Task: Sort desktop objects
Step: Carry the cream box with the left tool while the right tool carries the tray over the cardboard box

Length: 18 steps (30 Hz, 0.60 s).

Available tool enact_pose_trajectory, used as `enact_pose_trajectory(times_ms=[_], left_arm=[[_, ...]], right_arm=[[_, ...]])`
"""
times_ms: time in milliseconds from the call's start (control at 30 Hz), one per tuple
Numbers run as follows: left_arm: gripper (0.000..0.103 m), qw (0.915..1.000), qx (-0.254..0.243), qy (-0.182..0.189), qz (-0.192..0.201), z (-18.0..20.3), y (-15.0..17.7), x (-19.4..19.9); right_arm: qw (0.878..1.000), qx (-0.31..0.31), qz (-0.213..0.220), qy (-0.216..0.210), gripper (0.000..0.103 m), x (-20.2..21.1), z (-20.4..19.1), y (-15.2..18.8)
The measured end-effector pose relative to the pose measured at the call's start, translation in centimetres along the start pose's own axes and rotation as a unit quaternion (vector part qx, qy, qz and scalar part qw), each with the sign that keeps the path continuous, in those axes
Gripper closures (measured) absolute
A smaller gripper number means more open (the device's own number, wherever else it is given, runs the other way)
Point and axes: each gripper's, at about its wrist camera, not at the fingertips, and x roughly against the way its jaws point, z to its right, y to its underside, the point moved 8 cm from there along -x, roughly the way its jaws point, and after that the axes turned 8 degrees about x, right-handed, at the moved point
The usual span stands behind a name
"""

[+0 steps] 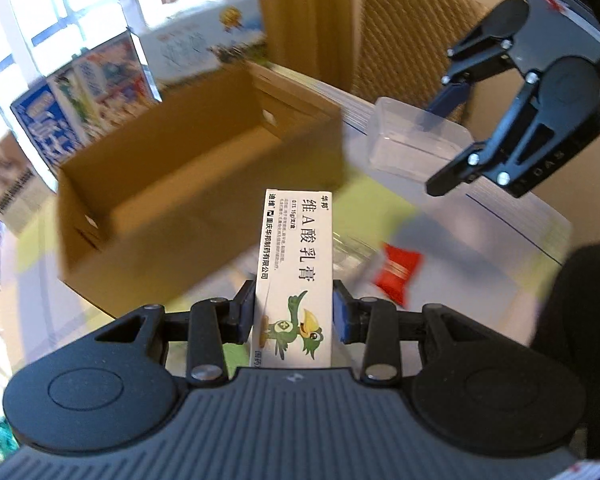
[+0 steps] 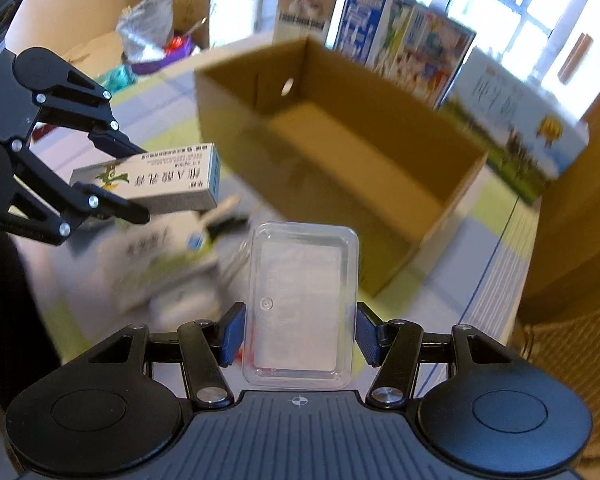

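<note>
In the left wrist view my left gripper point(image 1: 294, 316) is shut on a white ointment box point(image 1: 296, 256) with a green cartoon bird, held upright above the table. An open, empty cardboard box point(image 1: 148, 256) stands just ahead and to the left. My right gripper point(image 1: 444, 140) hovers at upper right, gripping a clear plastic tray point(image 1: 412, 140). From the right wrist, that gripper point(image 2: 300, 334) is shut on the clear tray point(image 2: 304, 300), with the cardboard box point(image 2: 236, 128) beyond it. At left, the left gripper point(image 2: 138, 180) carries the ointment box point(image 2: 172, 176).
Printed milk cartons point(image 2: 404, 44) line the far side of the cardboard box. A red packet point(image 1: 398, 272) and a blurred white-and-green box point(image 2: 160, 256) lie on the green-and-white table cover. A wicker chair point(image 1: 412, 40) stands behind the table. A bag and purple bowl point(image 2: 156, 52) sit at far left.
</note>
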Motion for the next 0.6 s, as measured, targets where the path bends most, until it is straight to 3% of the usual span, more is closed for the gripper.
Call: enact_pose_trajectory(times_ms=[167,367,600], left_arm=[[0.070,0.9987,0.030,-0.038,0.016,-5.2,-4.4,-0.1],[0.070,0.9931,0.097,-0.060,0.025,-10.2,-9.0,-3.3],[0.070,0.9831,0.168,-0.067,0.026,-13.8,-10.9,-8.1]], right_arm=[[0.999,-0.020,0.024,0.023,0.049,-0.9,2.9,-4.4],[0.995,-0.082,0.037,0.040,0.049,-3.8,7.3,-9.1],[0.987,-0.155,0.032,0.038,0.049,-7.6,11.4,-11.1]])
